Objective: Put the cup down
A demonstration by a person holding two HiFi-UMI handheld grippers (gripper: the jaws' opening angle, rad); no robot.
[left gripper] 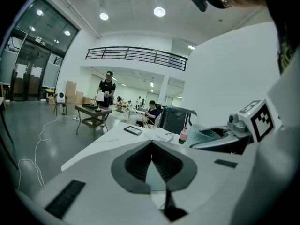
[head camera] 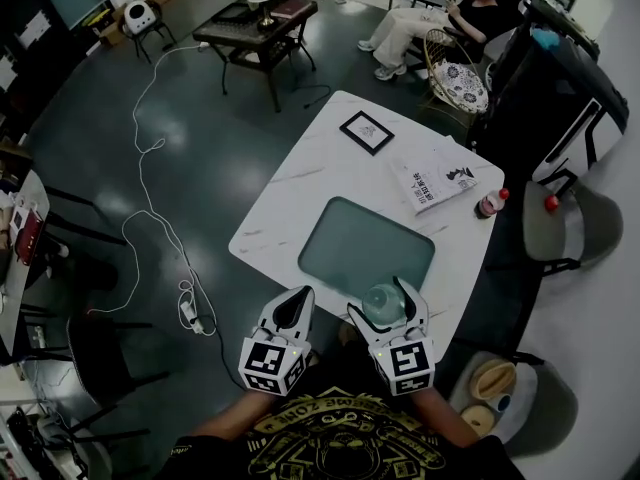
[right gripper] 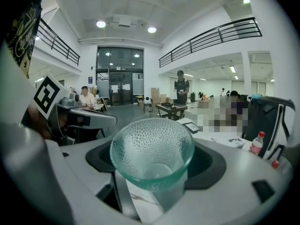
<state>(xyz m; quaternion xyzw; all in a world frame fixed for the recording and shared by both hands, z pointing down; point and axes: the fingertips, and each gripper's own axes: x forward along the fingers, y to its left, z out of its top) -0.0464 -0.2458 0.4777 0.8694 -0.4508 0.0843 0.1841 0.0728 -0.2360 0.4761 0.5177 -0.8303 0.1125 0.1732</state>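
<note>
The white marbled worktop [head camera: 300, 183] is a rounded square seen corner-on, and a dull green rounded panel [head camera: 365, 248] is set into it towards its near edge. An open printed booklet [head camera: 435, 180] lies by the right edge, and a black-framed picture [head camera: 366, 131] lies flat towards the far corner. A small bottle with a red cap [head camera: 489, 204] stands at the right corner, just beside the booklet.

Both tongs hang over the near edge. The left tongs [head camera: 299, 296] have their tips together and hold nothing. The right tongs [head camera: 380, 300] are clamped on a clear, dimpled greenish cup [right gripper: 152, 149]. The cup is upright with its mouth open and is held in the air over the near edge, just short of the green panel.
</note>
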